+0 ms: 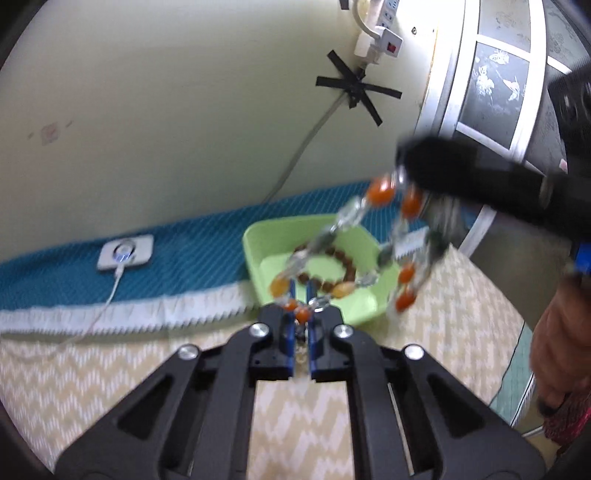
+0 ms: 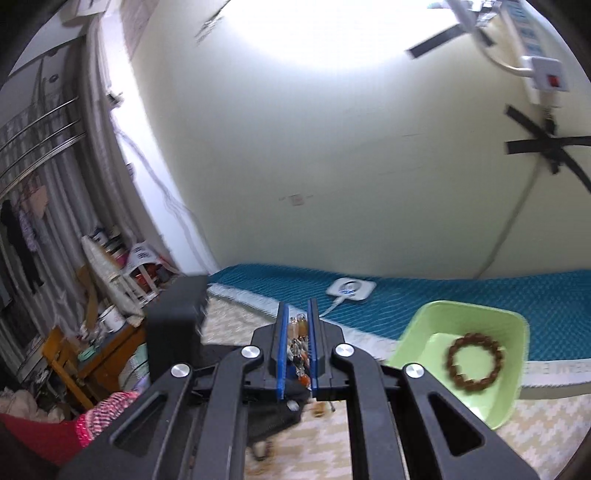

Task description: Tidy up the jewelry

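A necklace of orange and clear beads [image 1: 378,194] hangs stretched in the air between my two grippers. My left gripper [image 1: 301,295] is shut on its lower end. My right gripper [image 2: 298,314] is shut on its other end; beads show between its blue pads [image 2: 282,347]. In the left wrist view the right gripper [image 1: 402,170] is up and to the right, above the tray. A light green tray [image 1: 255,240] sits on the bed and holds a brown bead bracelet [image 1: 349,264]; both also show in the right wrist view, tray [image 2: 517,332], bracelet [image 2: 474,360].
A white charger pad [image 1: 125,253] with a cable lies on the teal cover [image 1: 184,236]. A beige zigzag cloth [image 1: 110,369] covers the near surface. A wall power strip [image 1: 384,33] and taped cable hang behind. The person's hand [image 1: 557,343] is at right.
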A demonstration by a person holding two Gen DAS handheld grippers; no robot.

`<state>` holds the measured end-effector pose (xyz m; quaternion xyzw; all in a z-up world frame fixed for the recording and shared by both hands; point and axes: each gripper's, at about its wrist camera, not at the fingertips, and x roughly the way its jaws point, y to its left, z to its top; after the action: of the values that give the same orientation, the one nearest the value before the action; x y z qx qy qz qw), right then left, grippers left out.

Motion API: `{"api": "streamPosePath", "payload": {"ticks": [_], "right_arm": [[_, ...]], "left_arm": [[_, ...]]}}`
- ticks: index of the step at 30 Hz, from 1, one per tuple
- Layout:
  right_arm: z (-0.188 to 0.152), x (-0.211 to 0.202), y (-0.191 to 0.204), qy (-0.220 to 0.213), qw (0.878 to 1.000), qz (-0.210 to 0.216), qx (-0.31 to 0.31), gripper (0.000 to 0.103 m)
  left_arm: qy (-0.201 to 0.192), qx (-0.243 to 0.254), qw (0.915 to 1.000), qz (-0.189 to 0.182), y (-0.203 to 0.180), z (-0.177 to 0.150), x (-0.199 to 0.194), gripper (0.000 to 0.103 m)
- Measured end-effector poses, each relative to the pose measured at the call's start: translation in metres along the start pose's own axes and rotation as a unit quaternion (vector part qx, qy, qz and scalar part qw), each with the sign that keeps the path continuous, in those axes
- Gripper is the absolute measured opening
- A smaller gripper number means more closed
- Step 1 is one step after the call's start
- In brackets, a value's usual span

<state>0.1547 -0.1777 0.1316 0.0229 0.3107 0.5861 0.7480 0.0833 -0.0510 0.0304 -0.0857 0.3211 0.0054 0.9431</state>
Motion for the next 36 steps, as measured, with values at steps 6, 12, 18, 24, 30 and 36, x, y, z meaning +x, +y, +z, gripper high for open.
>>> {"api": "streamPosePath", "payload": {"ticks": [6,12,18,24,30,36], "right_arm": [[-0.020,0.013,-0.064,0.001,0.999,-0.014,0.045,0.000],[-0.045,0.013,-0.098,-0.017,0.996,-0.021,0.087,0.015],[-0.081,0.012,-0.069,0.013,0.997,0.005,0.081,0.015],[-0.127,0.053,-0.017,0.117,0.991,0.035,0.052,0.015],[-0.170,0.068,0.043,0.180,0.982,0.054,0.000,0.015],[-0.195,0.089,0.075,0.230,0.971,0.026,-0.053,0.000]], "left_arm": [[0.043,0.006,0.9991,-0.003,-0.014,0.026,0.063,0.013],[0.077,-0.011,0.9965,0.031,0.003,0.003,0.075,0.039],[0.029,-0.047,0.9972,0.050,0.039,-0.031,-0.012,0.039],[0.042,-0.101,0.9881,0.108,0.075,-0.116,-0.085,0.039],[0.059,-0.121,0.9879,0.076,0.063,-0.179,-0.111,0.041],[0.092,-0.101,0.9898,0.042,0.041,-0.184,-0.076,0.026]]}}
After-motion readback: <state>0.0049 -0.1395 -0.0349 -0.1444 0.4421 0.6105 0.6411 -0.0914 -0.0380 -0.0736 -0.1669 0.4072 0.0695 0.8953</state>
